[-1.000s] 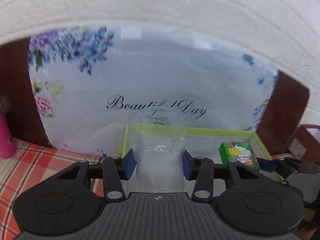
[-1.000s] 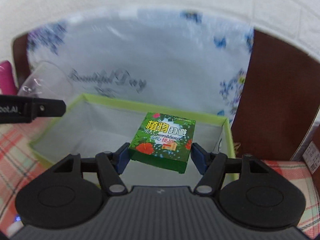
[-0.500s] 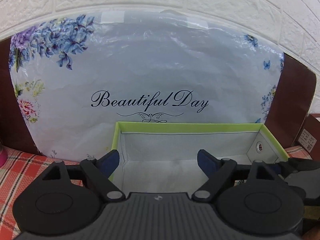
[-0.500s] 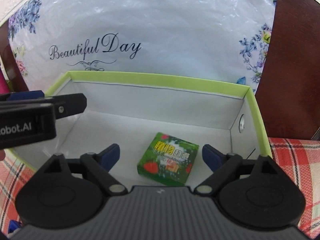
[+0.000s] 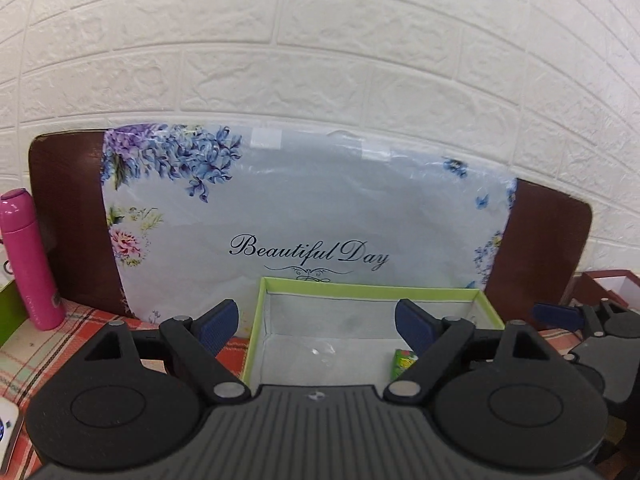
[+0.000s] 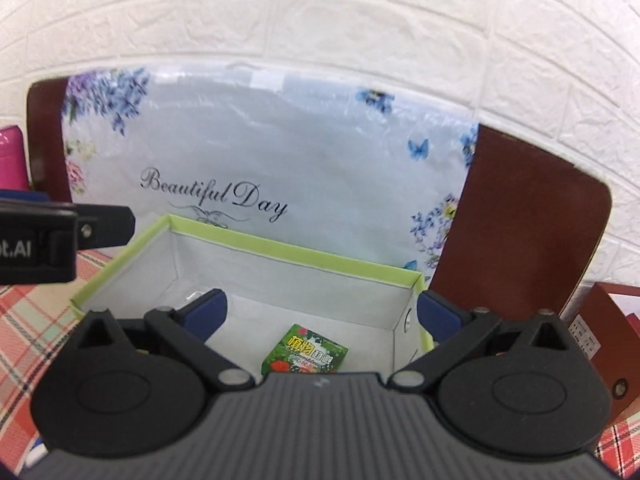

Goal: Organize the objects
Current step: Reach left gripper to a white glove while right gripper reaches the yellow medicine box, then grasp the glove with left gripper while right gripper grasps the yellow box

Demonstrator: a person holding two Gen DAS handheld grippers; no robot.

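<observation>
Nearest the lens in each wrist view, the left gripper (image 5: 316, 324) and the right gripper (image 6: 320, 312) both have their blue-padded jaws spread wide with nothing between them, poised above a green-rimmed box (image 6: 280, 246) that rests on the plaid tabletop (image 5: 48, 348). On the box's pale floor, toward its right end and just below the right gripper, the small green packet (image 6: 306, 354) lies flat, printed face up, showing leaves, red flowers and yellow-white characters; its long axis runs roughly left to right with a slight skew, one corner turned toward the near wall. From the left wrist only a sliver of that packet (image 5: 405, 362) shows behind a finger. On the left part of the floor there is a faint glint that may be a clear cup (image 5: 322, 350), though it is too washed out to tell how it lies. Behind the box stands a floral plastic bag (image 5: 304, 216) reading "Beautiful Day", leaning on a brown headboard-like panel (image 6: 528, 216). A pink bottle (image 5: 28, 260) stands upright at the left, and a white brick wall (image 5: 320, 48) closes the back.
</observation>
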